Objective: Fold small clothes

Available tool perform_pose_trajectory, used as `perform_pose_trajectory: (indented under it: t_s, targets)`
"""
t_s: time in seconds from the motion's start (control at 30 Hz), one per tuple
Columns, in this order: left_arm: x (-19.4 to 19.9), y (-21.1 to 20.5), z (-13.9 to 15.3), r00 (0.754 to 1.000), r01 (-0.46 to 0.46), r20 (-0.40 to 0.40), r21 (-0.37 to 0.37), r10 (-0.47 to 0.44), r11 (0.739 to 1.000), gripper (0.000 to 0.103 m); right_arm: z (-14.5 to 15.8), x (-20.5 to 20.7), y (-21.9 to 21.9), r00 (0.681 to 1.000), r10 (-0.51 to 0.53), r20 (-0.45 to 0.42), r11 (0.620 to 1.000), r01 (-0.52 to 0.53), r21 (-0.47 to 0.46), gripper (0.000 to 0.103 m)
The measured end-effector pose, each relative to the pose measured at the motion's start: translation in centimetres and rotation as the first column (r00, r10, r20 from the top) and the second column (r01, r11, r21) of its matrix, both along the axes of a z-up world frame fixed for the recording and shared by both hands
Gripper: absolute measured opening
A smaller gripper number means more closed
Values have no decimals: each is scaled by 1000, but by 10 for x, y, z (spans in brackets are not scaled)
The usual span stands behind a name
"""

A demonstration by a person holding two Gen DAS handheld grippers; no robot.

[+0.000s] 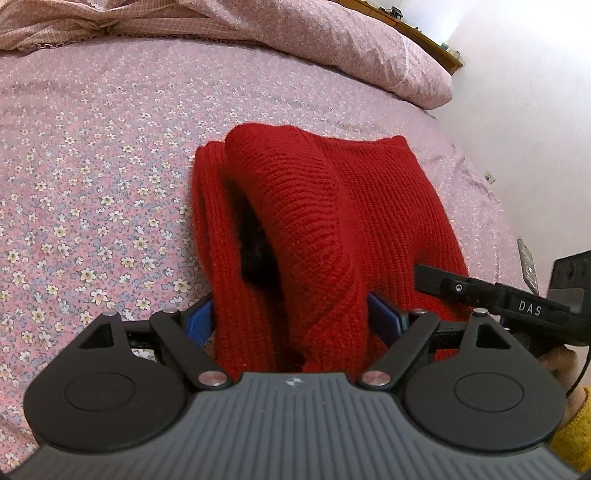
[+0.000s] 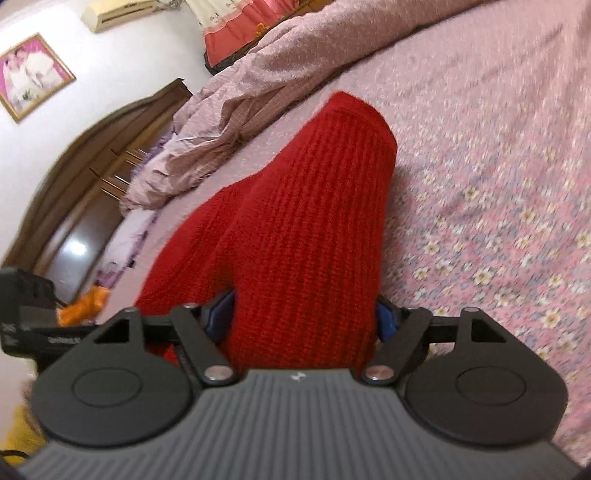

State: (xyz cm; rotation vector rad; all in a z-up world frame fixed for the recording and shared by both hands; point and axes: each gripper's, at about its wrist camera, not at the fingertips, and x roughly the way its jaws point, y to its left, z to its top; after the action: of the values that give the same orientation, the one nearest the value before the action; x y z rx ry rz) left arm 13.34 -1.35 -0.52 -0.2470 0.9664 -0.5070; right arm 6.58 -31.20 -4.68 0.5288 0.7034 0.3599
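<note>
A red knitted garment (image 1: 306, 206) lies bunched on the flowered pink bedsheet (image 1: 92, 192). My left gripper (image 1: 291, 317) is shut on its near edge, the thick knit filling the space between the blue pads (image 1: 201, 319). The fabric rises in folds ahead of it, with a dark opening in the middle. My right gripper (image 2: 303, 317) is shut on another part of the same red garment (image 2: 303, 206), which stands up in a ridge ahead of its blue pads (image 2: 386, 319). The right gripper's body also shows at the right edge of the left wrist view (image 1: 517, 306).
A crumpled pink quilt (image 1: 258, 26) lies along the far side of the bed. A white wall (image 1: 535, 110) borders the bed on the right. In the right wrist view a brown wooden headboard (image 2: 92, 147), a framed picture (image 2: 33, 74) and an orange cloth (image 2: 85, 302) show at the left.
</note>
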Motion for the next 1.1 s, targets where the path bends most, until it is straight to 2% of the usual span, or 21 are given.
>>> perform_pose_trajectory:
  t_s: [0.17, 0.3, 0.4, 0.43, 0.5, 0.53, 0.57, 0.6, 0.67, 0.73, 0.83, 0.97, 1.03, 1.1]
  targets:
    - [-8, -2, 15, 999, -18, 49, 24, 17, 1000, 87, 17, -12, 8, 996, -67, 59, 990, 74, -117, 81]
    - [-17, -8, 36, 991, -32, 131, 51, 25, 998, 87, 33, -29, 10, 976, -139, 167, 960, 174, -219, 80]
    - [-24, -15, 54, 979, -33, 201, 67, 19, 997, 87, 36, -34, 7, 968, -143, 206, 955, 190, -229, 79]
    - [-26, -18, 59, 975, -28, 222, 74, 11, 997, 87, 36, -34, 4, 968, -150, 203, 958, 193, -214, 78]
    - [-28, -27, 65, 968, -20, 250, 99, -6, 995, 87, 33, -33, -1, 967, -169, 190, 962, 204, -180, 63]
    - [-28, -32, 66, 967, -19, 256, 120, -12, 993, 84, 32, -33, -3, 964, -189, 186, 961, 220, -166, 59]
    - [-27, -36, 64, 967, -23, 255, 141, -14, 990, 82, 32, -34, -4, 960, -209, 186, 958, 239, -158, 50]
    - [-24, -39, 62, 969, -27, 246, 154, -12, 988, 75, 32, -35, -5, 955, -230, 186, 954, 259, -151, 45]
    - [-15, -41, 53, 979, -43, 202, 153, 11, 987, 63, 31, -34, -8, 947, -265, 180, 947, 291, -138, 42]
    - [-7, -38, 40, 987, -62, 156, 134, 40, 989, 44, 29, -31, -6, 949, -268, 165, 944, 293, -152, 42]
    - [-8, -28, 37, 986, -95, 147, 89, 81, 992, 28, 24, -24, 0, 967, -210, 147, 965, 229, -127, 36]
    - [-19, -4, 47, 971, -154, 201, 112, 129, 982, 26, 30, -25, 19, 975, -138, 174, 982, 158, -103, 36]
    - [-20, 8, 41, 973, -171, 181, 136, 146, 976, 26, 32, -23, 31, 980, -82, 182, 990, 101, -97, 36]
    - [-17, 16, 28, 975, -192, 139, 153, 172, 969, 27, 34, -22, 53, 978, -40, 203, 982, 75, -172, 36]
